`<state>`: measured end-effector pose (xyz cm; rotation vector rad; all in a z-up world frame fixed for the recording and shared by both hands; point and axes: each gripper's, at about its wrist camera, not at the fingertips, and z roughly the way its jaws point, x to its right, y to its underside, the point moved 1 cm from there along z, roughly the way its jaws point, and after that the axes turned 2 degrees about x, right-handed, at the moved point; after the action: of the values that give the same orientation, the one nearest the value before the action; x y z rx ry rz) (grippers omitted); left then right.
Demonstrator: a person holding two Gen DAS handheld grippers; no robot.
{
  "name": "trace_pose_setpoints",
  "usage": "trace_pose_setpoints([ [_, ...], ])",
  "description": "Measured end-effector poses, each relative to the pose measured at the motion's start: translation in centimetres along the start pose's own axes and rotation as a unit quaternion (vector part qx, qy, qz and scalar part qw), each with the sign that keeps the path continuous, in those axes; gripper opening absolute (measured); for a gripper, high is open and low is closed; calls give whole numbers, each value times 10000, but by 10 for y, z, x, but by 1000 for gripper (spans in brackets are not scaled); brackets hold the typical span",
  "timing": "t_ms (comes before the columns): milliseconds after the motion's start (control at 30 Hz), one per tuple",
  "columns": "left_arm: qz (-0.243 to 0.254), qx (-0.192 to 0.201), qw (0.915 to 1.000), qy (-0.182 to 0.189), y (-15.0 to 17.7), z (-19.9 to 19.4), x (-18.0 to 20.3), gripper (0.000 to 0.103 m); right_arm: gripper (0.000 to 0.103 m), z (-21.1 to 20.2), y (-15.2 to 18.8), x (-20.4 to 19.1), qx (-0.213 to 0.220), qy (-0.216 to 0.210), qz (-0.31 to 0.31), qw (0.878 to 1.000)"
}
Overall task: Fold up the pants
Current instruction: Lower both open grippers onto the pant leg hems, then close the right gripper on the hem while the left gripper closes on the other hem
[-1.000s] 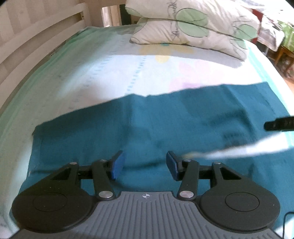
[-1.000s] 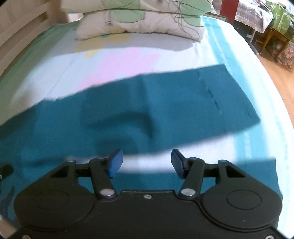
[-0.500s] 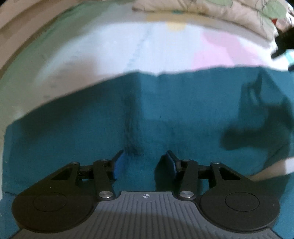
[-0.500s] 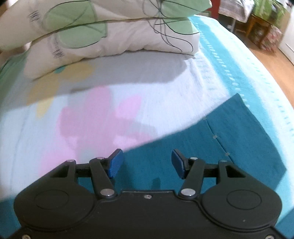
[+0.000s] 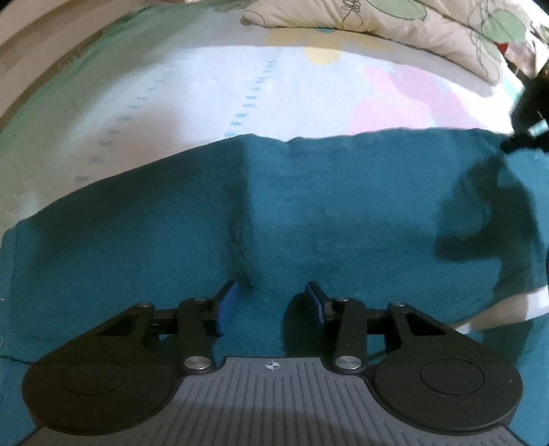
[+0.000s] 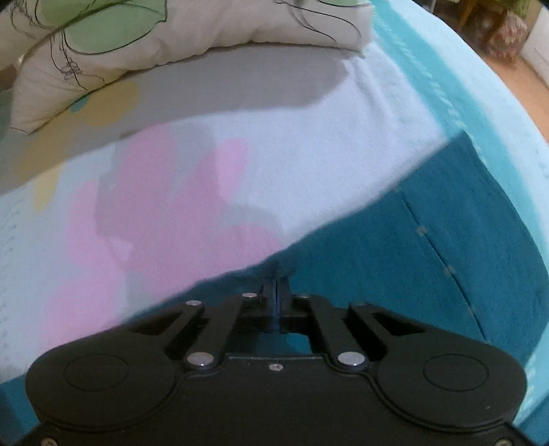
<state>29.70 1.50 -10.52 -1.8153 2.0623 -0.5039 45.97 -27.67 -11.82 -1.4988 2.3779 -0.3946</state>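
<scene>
Teal pants [image 5: 308, 212] lie spread flat across the bed. My left gripper [image 5: 271, 305] is open and sits low over the cloth near a lengthwise crease [image 5: 240, 240], with the fabric between its blue pads. My right gripper [image 6: 276, 291] is shut on the far edge of the pants [image 6: 411, 247], where the cloth bunches at its tips. The right gripper also shows as a dark shape at the right edge of the left wrist view [image 5: 530, 113].
The bed sheet [image 6: 192, 192] is pale with pink and yellow patches and a turquoise border [image 6: 463, 85]. Two leaf-print pillows [image 6: 171, 41] lie at the head. A wooden bed rail [image 5: 41, 51] runs along the left. Furniture stands beyond the right side [image 6: 507, 31].
My right gripper moved forward to the far edge of the pants and closed on it. My left gripper came down closer to the cloth and stayed open.
</scene>
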Motion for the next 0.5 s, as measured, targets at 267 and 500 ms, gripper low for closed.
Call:
trace_pose_setpoints([
  [267, -155, 111, 9998, -31, -26, -21, 1, 42, 17, -27, 5, 34, 204, -439, -95, 9988],
  [500, -71, -126, 9996, -260, 4, 14, 9, 42, 70, -3, -20, 21, 197, -301, 646, 9973],
])
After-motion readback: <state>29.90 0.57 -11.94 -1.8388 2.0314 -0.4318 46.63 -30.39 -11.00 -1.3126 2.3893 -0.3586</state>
